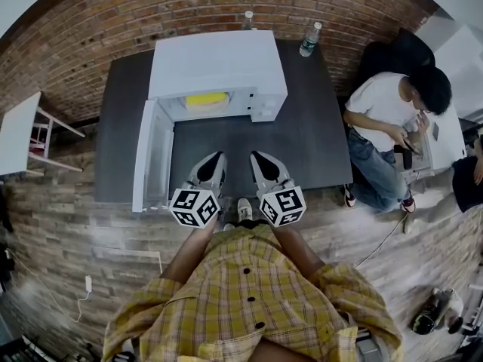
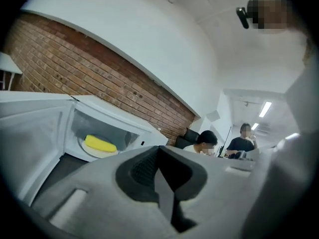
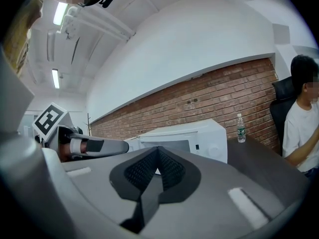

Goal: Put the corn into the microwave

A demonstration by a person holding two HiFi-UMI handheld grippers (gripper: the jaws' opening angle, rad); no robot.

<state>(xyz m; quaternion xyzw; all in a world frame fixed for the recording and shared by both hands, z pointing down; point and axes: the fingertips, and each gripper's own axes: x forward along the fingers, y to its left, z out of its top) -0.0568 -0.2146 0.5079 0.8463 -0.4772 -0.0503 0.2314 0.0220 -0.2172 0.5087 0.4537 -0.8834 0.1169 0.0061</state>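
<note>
The yellow corn (image 1: pixel 206 99) lies on a white plate inside the open white microwave (image 1: pixel 217 63), whose door (image 1: pixel 152 154) swings out to the left. In the left gripper view the corn (image 2: pixel 100 144) shows deep in the cavity on its plate (image 2: pixel 94 151). My left gripper (image 1: pixel 214 160) hovers over the dark table in front of the microwave, shut and empty. Beside it on the right, my right gripper (image 1: pixel 261 159) is also shut with nothing in it. In the right gripper view the microwave (image 3: pixel 184 137) stands ahead and the left gripper (image 3: pixel 121 145) reaches in from the left.
The dark table (image 1: pixel 317 127) carries the microwave and two water bottles (image 1: pixel 309 39) along the brick wall. A seated person (image 1: pixel 392 127) is close at the table's right end. A white stand (image 1: pixel 23 134) is off to the left.
</note>
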